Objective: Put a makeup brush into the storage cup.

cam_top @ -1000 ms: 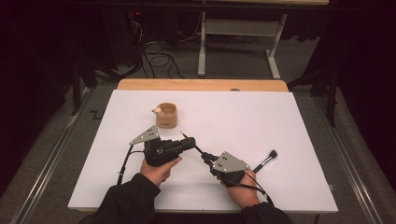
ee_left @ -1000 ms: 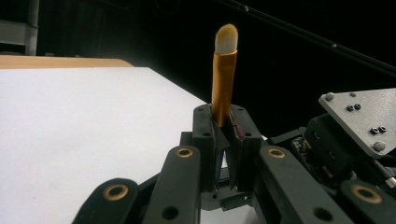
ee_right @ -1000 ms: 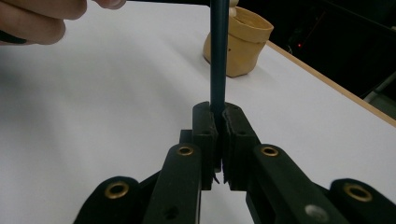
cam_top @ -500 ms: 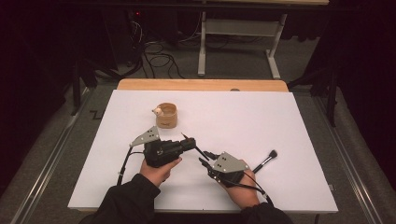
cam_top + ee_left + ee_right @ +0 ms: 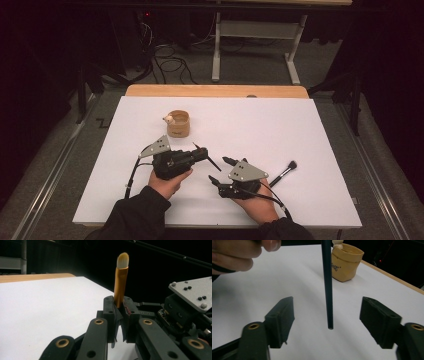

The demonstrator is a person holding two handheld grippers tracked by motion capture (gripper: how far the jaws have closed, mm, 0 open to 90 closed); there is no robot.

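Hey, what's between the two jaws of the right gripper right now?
In the right gripper view, the dark handle of the small brush hangs between the right gripper's open jaws, touching neither; they have just been opening.

Dark room, grey carpet (image 5: 60,150), white desk frame (image 5: 252,30) behind.

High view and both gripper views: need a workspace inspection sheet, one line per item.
Surface: white board, wooden strip along its far edge.
Job's things: brush with orange ferrule; tan pouch with another brush head in it.
Clutter: black brush lying beside the right hand.
Grippers: left tool shut on brush; right tool jaws have just been opening, the brush handle between them untouched.
Cables: one trails from each tool; floor cables beyond the table.
Surroundings: dark room, white table frame.
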